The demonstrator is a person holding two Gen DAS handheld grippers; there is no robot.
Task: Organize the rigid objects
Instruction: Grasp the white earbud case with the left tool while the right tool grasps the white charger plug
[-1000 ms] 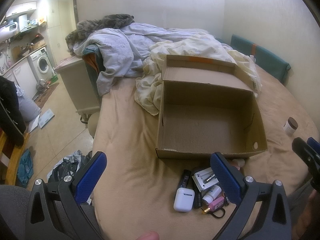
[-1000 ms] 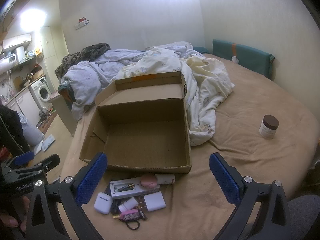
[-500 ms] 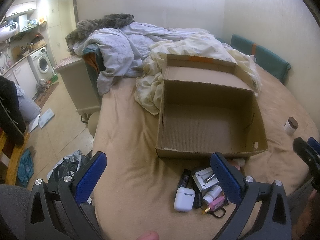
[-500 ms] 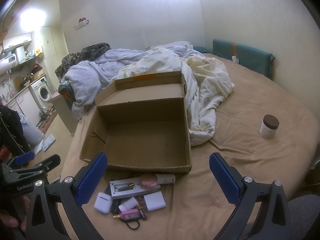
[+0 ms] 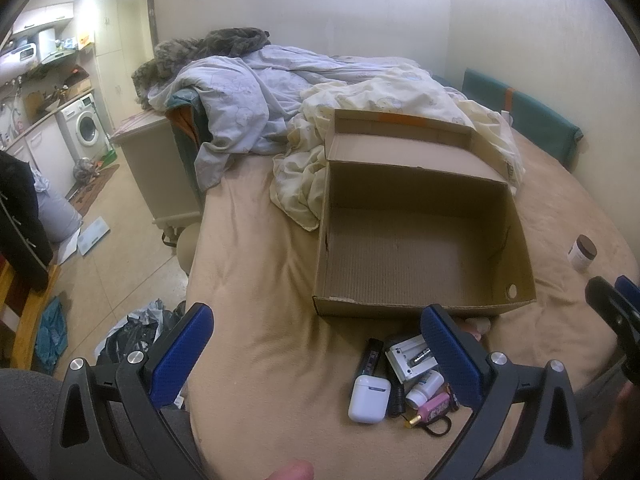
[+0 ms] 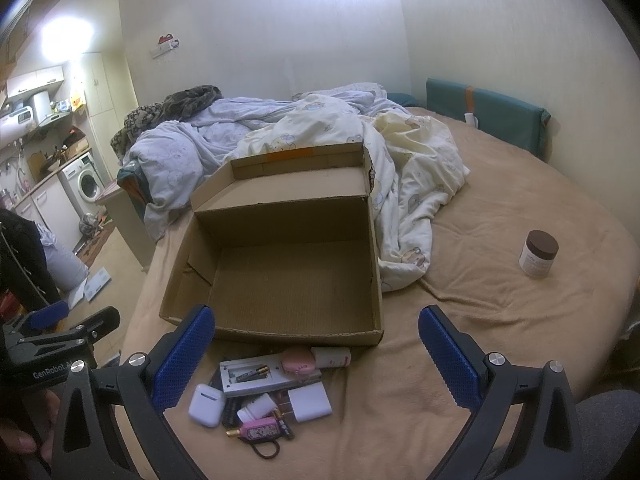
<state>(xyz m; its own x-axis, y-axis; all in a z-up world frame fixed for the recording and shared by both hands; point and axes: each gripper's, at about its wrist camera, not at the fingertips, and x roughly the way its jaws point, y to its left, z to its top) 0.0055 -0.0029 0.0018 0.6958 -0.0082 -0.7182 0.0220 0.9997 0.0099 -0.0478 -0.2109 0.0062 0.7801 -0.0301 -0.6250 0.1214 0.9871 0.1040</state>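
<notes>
Nothing has shifted since a second ago: both grippers hover, jaws wide and empty, over the bed. Small items (image 6: 264,396) lie heaped just near of the empty cardboard box (image 6: 280,276), below the right gripper (image 6: 316,364), left of centre; the left gripper (image 5: 316,364) sits alongside, pile at its right finger.

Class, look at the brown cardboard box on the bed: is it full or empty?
Empty. The brown cardboard box shows only bare corrugated floor; the small items lie outside, before its near wall.
</notes>
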